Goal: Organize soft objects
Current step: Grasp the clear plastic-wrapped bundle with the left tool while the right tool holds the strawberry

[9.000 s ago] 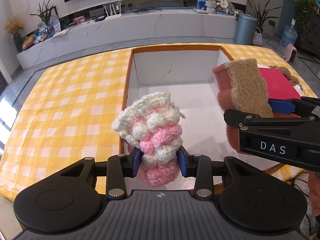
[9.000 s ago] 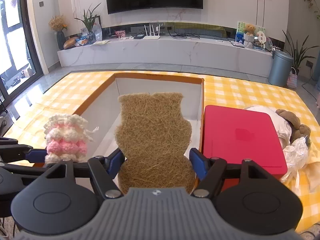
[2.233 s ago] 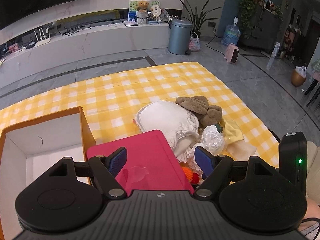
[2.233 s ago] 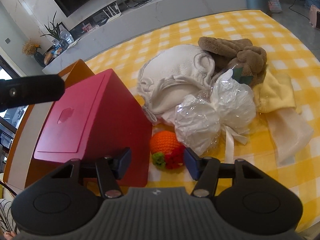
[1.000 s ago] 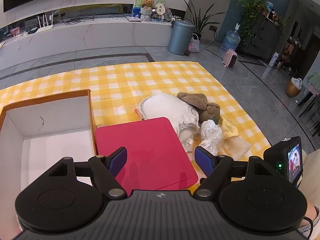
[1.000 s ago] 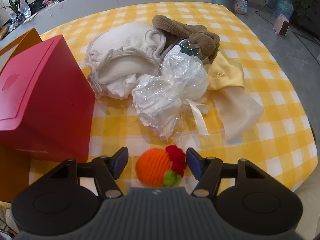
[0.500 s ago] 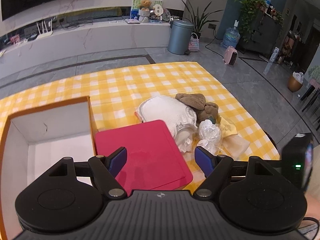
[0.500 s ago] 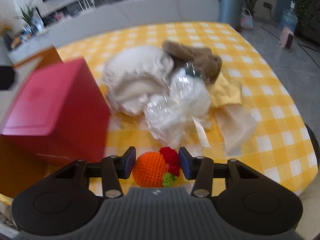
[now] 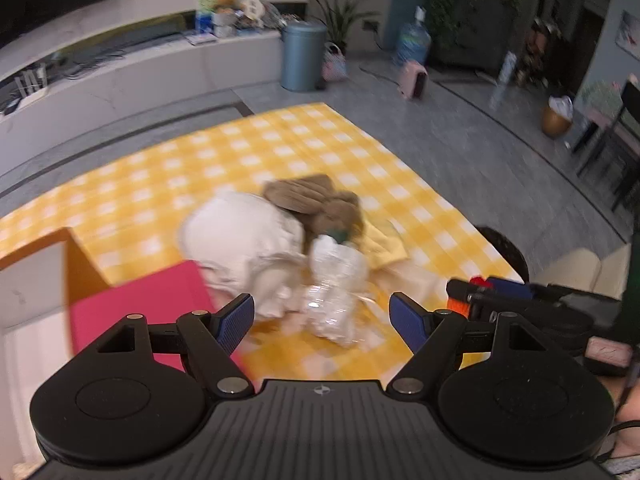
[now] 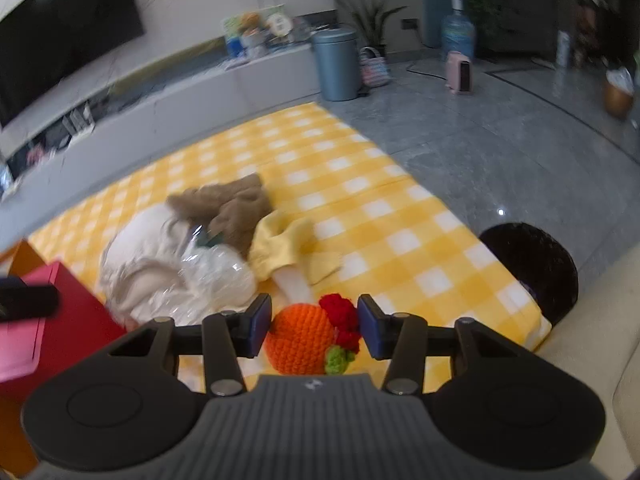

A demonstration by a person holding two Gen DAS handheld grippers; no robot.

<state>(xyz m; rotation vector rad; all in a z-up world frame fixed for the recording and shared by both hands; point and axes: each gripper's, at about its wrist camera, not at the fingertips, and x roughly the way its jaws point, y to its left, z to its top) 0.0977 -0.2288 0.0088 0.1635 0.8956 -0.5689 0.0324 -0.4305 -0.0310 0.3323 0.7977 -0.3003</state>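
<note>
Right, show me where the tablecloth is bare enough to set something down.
Bare checked tablecloth lies right of the yellow cloth, out to the edge, and beyond the brown plush. It is crowded between the red box and that cloth.

Both wrist views look steeply down along their fingers, close above the checked cloth (image 9: 280, 148). Both share the soft pile (image 9: 280, 236) at 12 o'clock and the red box (image 10: 48, 320) at 9 o'clock.
</note>
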